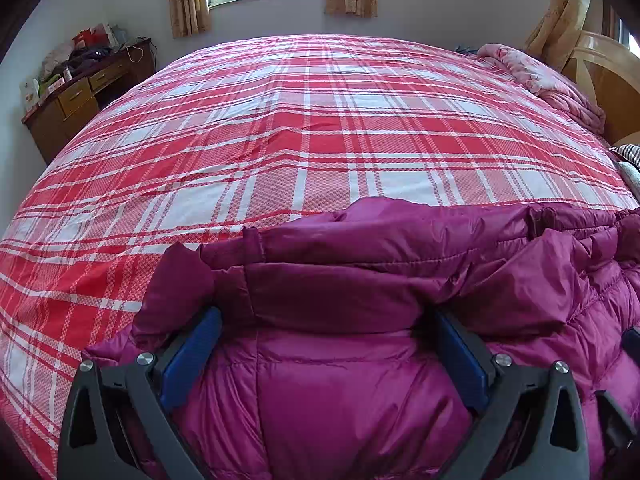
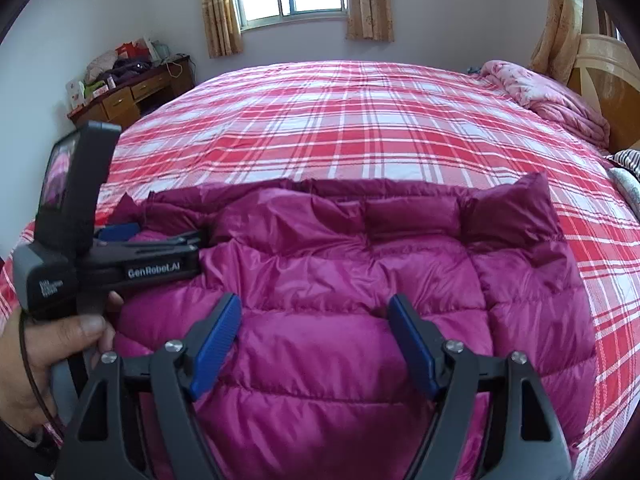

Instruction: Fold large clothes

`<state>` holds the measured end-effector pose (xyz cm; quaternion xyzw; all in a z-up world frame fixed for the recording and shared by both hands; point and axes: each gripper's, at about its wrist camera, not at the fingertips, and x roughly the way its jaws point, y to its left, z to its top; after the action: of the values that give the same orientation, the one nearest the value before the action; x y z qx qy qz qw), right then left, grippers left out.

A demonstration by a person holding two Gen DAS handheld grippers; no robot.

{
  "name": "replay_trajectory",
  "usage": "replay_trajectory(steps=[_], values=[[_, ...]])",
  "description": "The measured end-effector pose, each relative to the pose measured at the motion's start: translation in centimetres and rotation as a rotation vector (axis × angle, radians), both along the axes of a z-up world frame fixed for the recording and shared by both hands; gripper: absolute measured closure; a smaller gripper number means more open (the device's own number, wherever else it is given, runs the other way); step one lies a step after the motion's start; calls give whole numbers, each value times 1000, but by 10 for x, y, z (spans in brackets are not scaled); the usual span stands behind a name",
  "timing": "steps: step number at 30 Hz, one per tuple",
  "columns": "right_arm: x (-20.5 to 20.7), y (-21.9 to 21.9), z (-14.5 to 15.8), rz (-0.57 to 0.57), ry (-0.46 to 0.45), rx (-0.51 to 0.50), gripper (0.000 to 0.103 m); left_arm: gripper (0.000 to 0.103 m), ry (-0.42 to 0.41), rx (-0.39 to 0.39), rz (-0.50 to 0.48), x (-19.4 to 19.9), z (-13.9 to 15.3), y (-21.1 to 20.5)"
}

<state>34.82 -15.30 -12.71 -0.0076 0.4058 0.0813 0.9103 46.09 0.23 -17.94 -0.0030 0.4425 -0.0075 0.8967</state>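
Left wrist view: the left gripper [image 1: 328,320] is spread wide, its blue pads [image 1: 192,356] straddling a bulge of the magenta jacket [image 1: 360,380], which lies on the plaid bed [image 1: 280,120]; whether they press it I cannot tell. Right wrist view: the right gripper [image 2: 316,312] hangs spread above the jacket's [image 2: 340,264] quilted back, pinching nothing, with the left gripper [image 2: 132,236] at the jacket's left edge in a hand [image 2: 44,356].

The jacket [image 2: 340,280] lies on the bed [image 2: 360,120] along its near edge. A rolled quilt [image 2: 560,100] sits at the far right corner by the headboard [image 2: 600,68]. A desk [image 2: 132,92] stands beyond the bed's far left corner.
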Motion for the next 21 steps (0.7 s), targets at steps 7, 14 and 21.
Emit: replay_trajectory(steps=[7, 14, 21], values=[[22, -5, -16, -8, 41, 17, 22, 1, 5, -15, 2, 1, 1, 2], [30, -6, -21, 0, 74, 10, 17, 1, -63, -38, 39, -24, 29, 12], [31, -5, -24, 4, 90, 13, 13, 1, -100, 86, -41, -48, 29, -19]])
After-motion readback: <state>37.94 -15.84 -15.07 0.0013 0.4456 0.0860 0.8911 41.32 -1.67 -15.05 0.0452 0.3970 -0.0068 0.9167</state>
